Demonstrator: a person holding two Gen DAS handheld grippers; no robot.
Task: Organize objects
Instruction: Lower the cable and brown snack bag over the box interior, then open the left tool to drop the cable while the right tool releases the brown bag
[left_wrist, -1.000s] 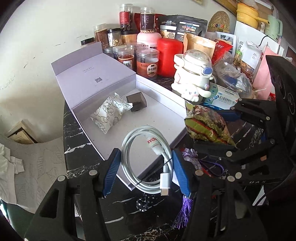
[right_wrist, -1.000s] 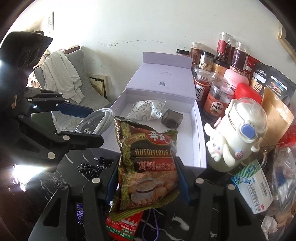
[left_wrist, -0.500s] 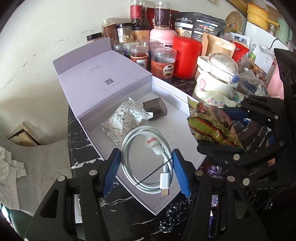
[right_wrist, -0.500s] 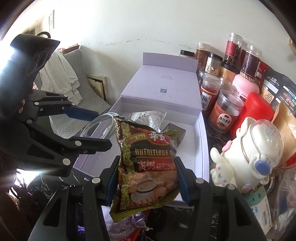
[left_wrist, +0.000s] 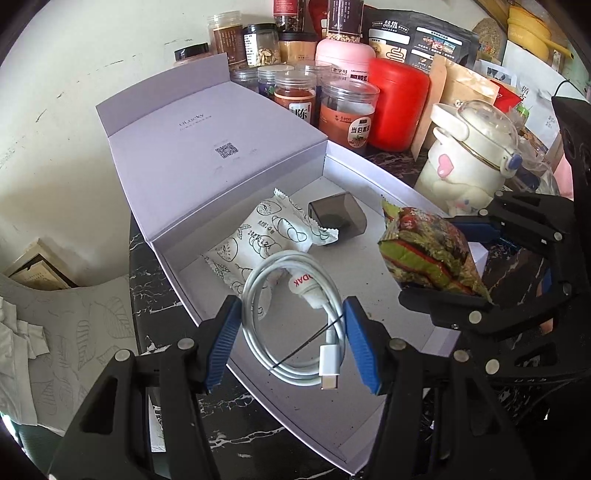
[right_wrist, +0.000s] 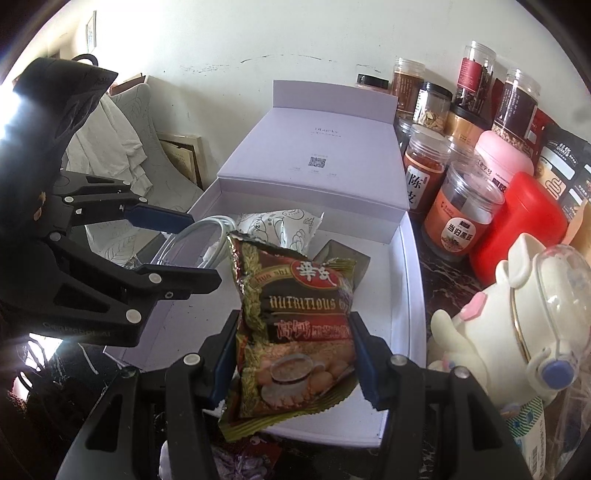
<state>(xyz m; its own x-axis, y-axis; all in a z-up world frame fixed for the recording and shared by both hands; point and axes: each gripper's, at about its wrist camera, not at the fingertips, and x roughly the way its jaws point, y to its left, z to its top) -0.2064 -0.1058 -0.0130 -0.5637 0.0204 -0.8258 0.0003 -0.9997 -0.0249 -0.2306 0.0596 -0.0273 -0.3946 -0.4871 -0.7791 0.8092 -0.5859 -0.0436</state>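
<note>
Two items already in box (left_wrist: 373, 435): white snack pack (left_wrist: 266, 240), dark case (left_wrist: 338, 218), both beyond fingertips. Left gripper (left_wrist: 293, 343) clamps coiled cable (left_wrist: 295, 314) over box floor; right gripper (right_wrist: 293, 354) clamps cereal sachet (right_wrist: 295, 317) above box. Both not yet released.

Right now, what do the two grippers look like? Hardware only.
Both match. Left gripper: matte black angular frame with triangular cut-outs, silver rivet pivots, two fingers faced with ribbed blue pads. Right gripper: the same black linkage, silver rivets and blue pads. Faint light lettering shows on the left gripper's body in the right wrist view; I can't read it. No cables, hands or sleeves visible.
</note>
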